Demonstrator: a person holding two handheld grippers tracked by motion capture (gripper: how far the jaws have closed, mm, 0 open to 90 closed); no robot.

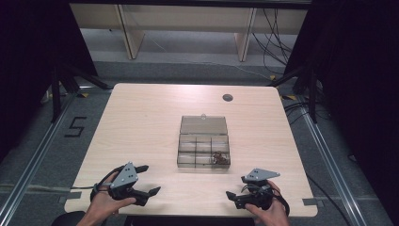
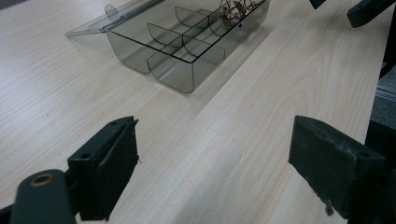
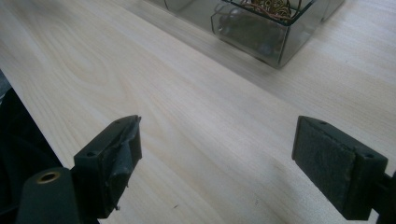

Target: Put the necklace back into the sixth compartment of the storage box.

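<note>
On the pale, fine-grained wooden table (image 1: 141, 122) I see a smoky, see-through plastic organiser box (image 1: 203, 150) lying near the middle, its flat hinged lid (image 1: 203, 125) folded back open on the far side. Thin curved partitions split the box into small compartments, and the near right compartment holds a tangle of small coppery wire pieces (image 1: 219, 157). My left gripper (image 1: 148, 180) sits close to the near left edge, held in a hand (image 1: 106, 203), with a grey three-cornered plate on top; its black jaws stand spread wide over bare wood with nothing between them. My right gripper (image 1: 236, 187) hovers at the near right edge in the other hand (image 1: 268, 212), its jaws likewise spread apart and empty. Both are well short of the box. From the right gripper view, the rough, worn pads (image 3: 322, 161) look felt-like, and the box's glossy corner lies ahead.
</note>
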